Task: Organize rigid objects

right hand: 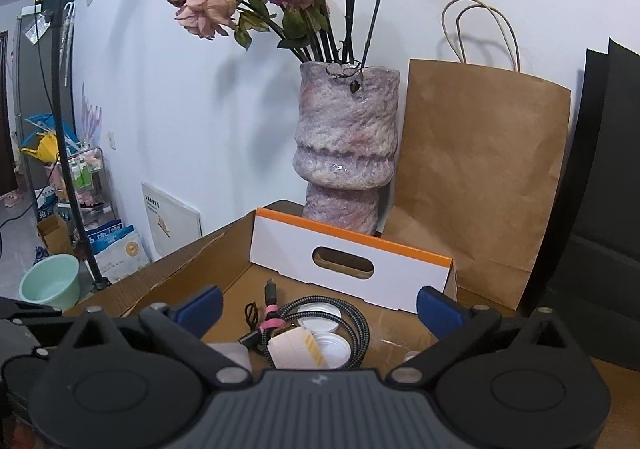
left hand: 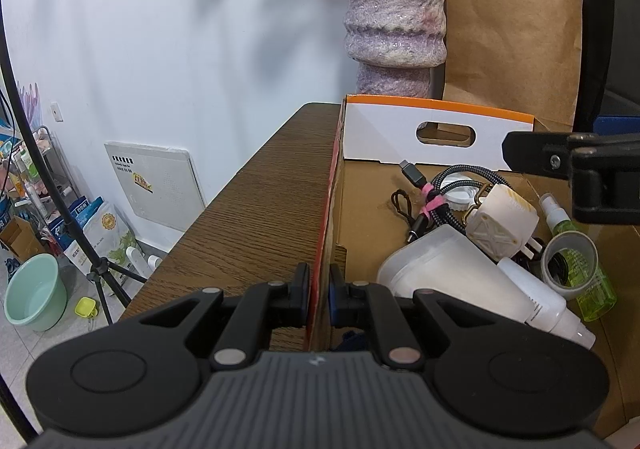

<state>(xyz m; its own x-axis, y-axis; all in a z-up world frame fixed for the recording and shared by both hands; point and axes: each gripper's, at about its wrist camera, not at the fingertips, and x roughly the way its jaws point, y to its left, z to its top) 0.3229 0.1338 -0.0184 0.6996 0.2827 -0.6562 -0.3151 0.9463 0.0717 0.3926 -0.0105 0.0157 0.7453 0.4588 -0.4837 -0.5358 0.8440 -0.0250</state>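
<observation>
With the cardboard box [left hand: 326,217] wall pinched by the left gripper [left hand: 319,299], and the right gripper [right hand: 318,309] spread wide, empty, over the charger [right hand: 294,349] inside, the braided cable [right hand: 356,323] might be snagged.

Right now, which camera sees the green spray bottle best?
The left wrist view: the green spray bottle lies in the cardboard box, partly behind a clear cup. The right wrist view doesn't show it.

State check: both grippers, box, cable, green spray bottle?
left gripper: shut on the cardboard box wall
right gripper: open, nothing between the pads
cardboard box: open-topped, items inside
braided cable: coiled, tied with pink strap
green spray bottle: lying on its side
</observation>
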